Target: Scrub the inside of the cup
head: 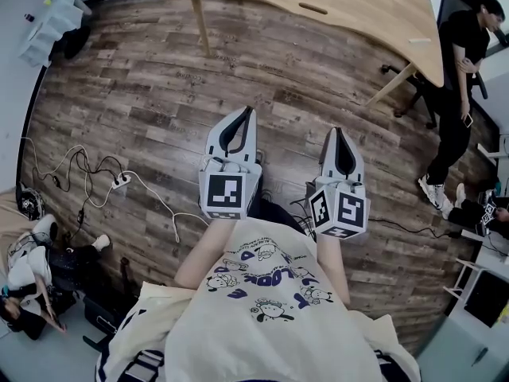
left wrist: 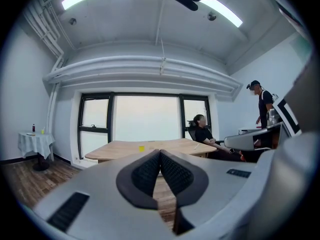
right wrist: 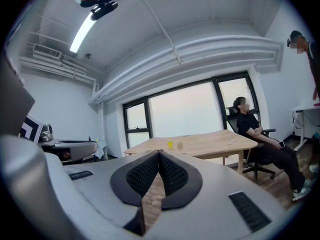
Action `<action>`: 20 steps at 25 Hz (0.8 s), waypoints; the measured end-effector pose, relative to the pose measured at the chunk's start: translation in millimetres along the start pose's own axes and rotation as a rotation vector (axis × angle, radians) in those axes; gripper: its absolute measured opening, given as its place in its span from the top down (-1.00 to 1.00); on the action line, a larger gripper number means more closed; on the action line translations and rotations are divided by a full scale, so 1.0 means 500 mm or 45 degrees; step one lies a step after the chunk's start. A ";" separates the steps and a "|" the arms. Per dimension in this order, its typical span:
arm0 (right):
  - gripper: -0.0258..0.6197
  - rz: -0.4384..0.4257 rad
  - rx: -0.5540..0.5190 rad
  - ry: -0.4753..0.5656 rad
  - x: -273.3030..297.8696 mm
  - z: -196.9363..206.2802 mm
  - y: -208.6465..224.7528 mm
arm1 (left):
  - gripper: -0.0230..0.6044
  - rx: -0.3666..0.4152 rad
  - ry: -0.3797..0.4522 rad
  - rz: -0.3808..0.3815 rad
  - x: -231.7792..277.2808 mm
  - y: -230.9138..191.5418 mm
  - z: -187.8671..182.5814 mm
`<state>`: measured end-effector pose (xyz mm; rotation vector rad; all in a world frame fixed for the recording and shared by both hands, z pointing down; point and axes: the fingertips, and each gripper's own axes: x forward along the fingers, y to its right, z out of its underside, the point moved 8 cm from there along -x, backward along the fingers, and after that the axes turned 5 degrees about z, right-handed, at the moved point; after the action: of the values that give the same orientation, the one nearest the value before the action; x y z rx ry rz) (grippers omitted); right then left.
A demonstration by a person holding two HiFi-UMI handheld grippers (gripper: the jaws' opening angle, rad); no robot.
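Grippers in both our hands are fully closed and hold nothing. In the left gripper view, the two dark ribbed pads of the left gripper (left wrist: pixel 160 153) meet at their tips, with only floor and table edge showing behind them. The right gripper (right wrist: pixel 159 153) looks the same in its own view: pads together and empty.

From the head view, we hold the left gripper (head: pixel 245 114) and the right gripper (head: pixel 337 133) side by side in front of our body, a little apart. They are above the wooden floor (head: pixel 143 94) and both point toward the light wooden table (head: pixel 358 6) at the top of the picture.

On that table, well apart from both grippers, stands a small yellow thing (right wrist: pixel 170 144), also seen from the left gripper (left wrist: pixel 141 147). It is too small for us to tell whether it is the cup. Just beside it in the right gripper view there is a paler, see-through thing (right wrist: pixel 181 145), also too small to name.

A person in black (right wrist: pixel 250 126) sits on a chair at the right end of the table. White cables and a power strip (head: pixel 119 181) lie on the floor to our left.
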<state>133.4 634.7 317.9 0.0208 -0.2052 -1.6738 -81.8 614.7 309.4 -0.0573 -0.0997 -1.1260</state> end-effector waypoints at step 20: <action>0.90 0.046 -0.016 -0.031 0.279 -0.020 -0.039 | 0.89 -0.042 0.001 0.036 0.235 -0.190 -0.021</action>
<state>99.5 497.6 320.1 -0.0127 -0.2128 -1.6397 -117.1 467.5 311.1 -0.0875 -0.0790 -1.0998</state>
